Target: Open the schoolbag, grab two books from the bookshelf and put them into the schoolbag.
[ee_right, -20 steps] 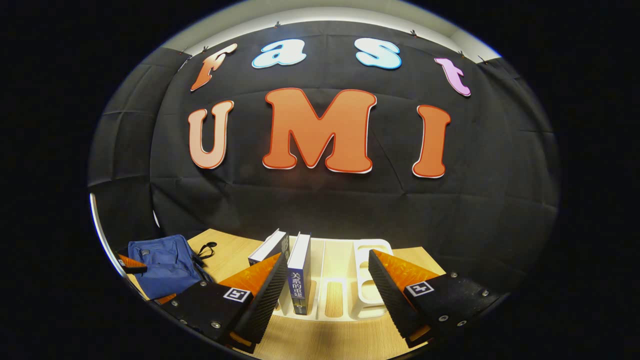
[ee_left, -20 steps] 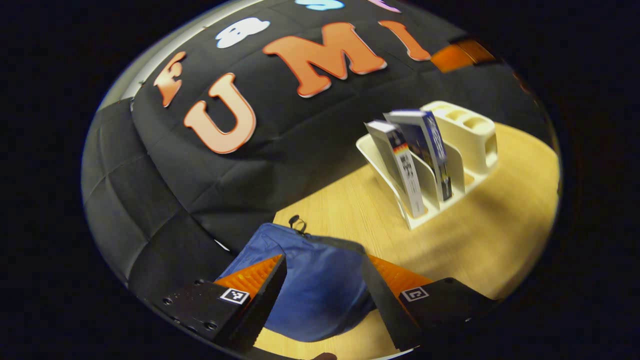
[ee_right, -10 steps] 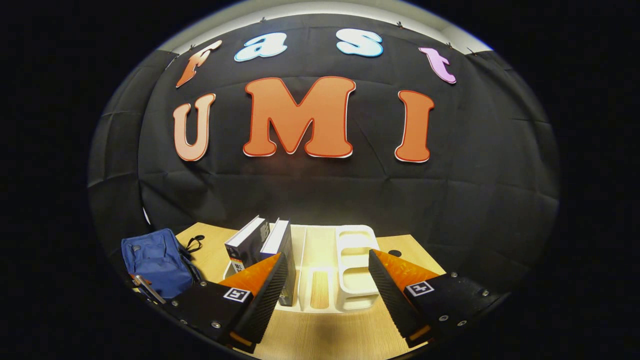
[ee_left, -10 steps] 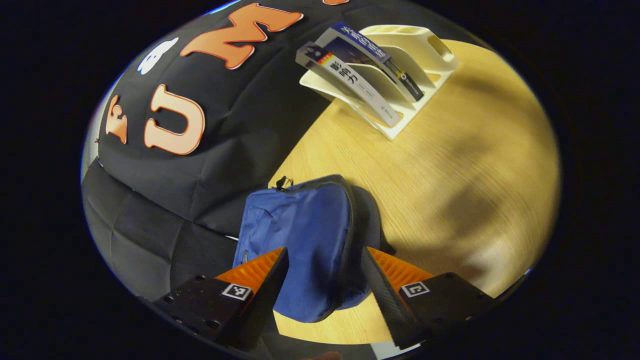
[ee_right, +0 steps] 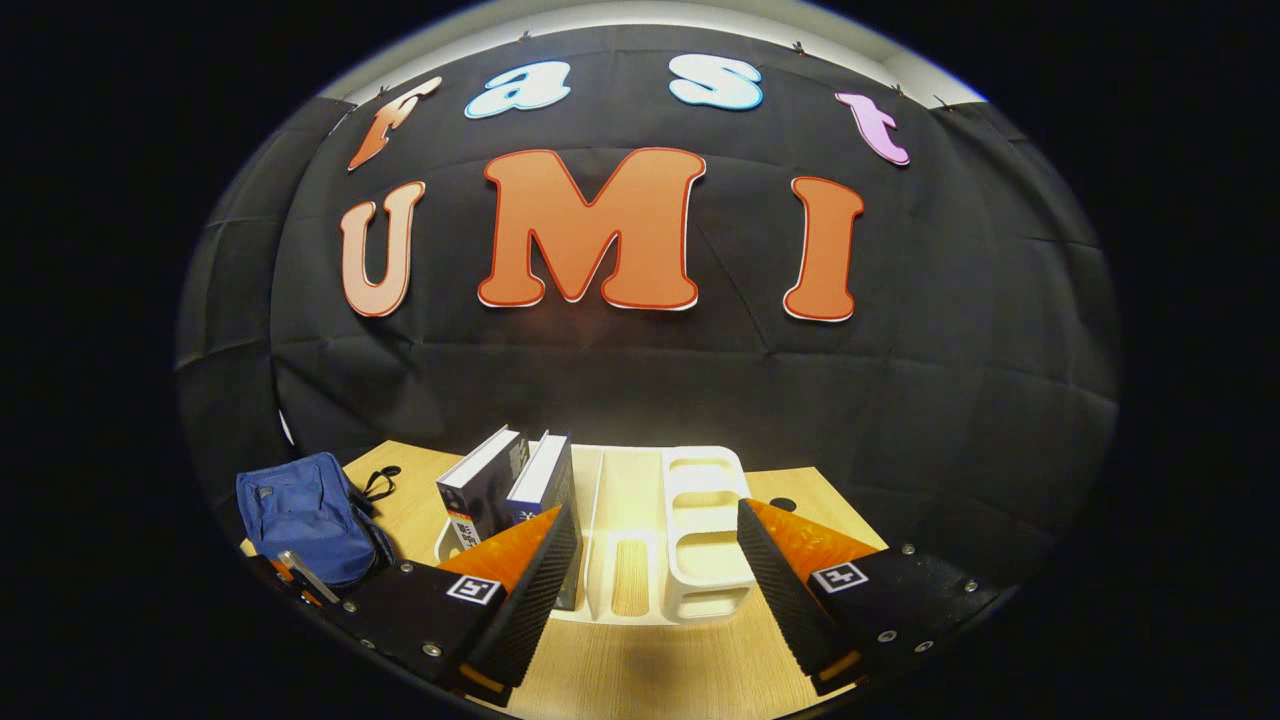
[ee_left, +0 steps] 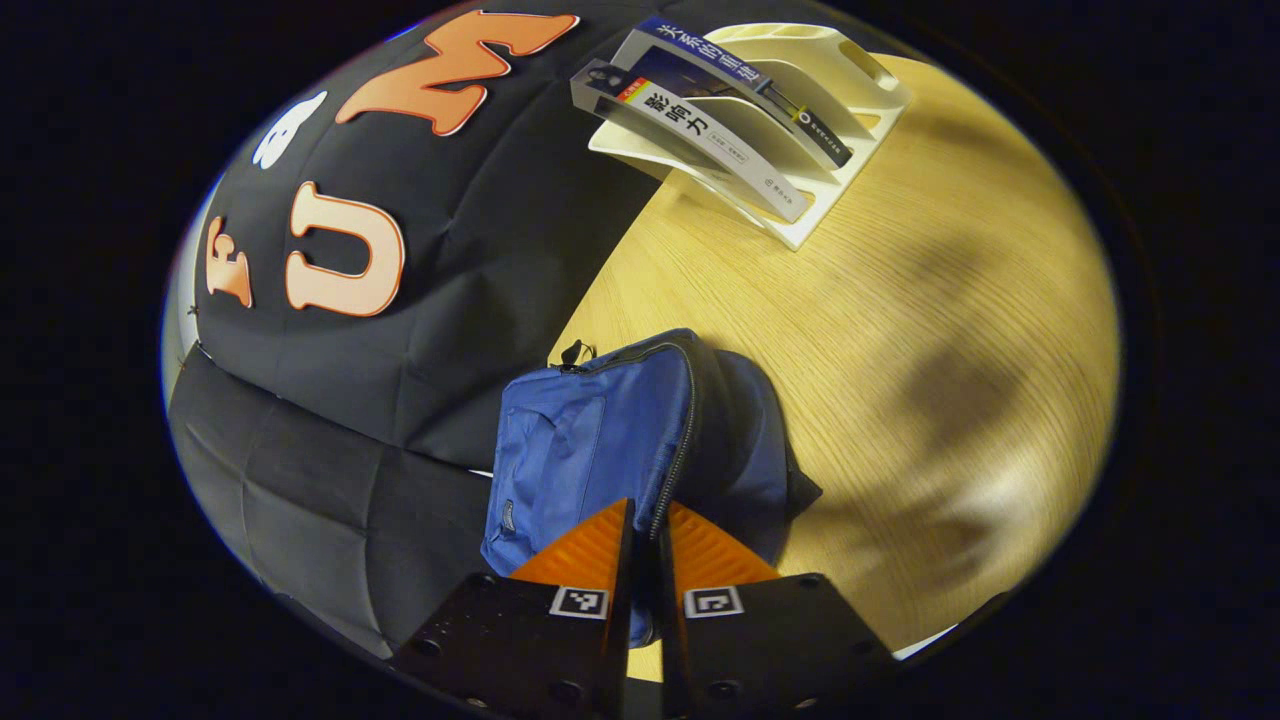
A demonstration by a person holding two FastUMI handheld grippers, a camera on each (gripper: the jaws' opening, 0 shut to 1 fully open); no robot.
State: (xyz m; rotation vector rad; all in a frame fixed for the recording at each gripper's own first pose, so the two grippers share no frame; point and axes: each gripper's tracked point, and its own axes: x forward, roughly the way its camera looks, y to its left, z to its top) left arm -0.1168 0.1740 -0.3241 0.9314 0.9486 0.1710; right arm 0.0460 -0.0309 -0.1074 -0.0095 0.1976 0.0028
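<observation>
The blue schoolbag (ee_left: 590, 440) lies on the wooden table by the black cloth wall, its zipper running along the near edge. My left gripper (ee_left: 640, 530) is shut at the lower end of that zipper line, and the pull is hidden between the fingers. Two books, one with a white spine (ee_left: 715, 140) and one with a dark blue spine (ee_left: 745, 75), lean in the cream bookshelf (ee_left: 860, 75). In the right gripper view my right gripper (ee_right: 650, 570) stands open in front of the bookshelf (ee_right: 700, 530), with the books (ee_right: 485, 485) just left of it and the schoolbag (ee_right: 300, 510) far left.
The light wooden table (ee_left: 900, 350) stretches to the right of the bag and in front of the bookshelf. The shelf's right-hand compartments (ee_right: 705, 480) hold nothing. A small dark hole (ee_right: 783, 505) sits in the tabletop behind the shelf.
My left gripper has closed over the schoolbag's zipper line and moved in closer to the bag. The right gripper has drifted back slightly, staying open before the bookshelf.
</observation>
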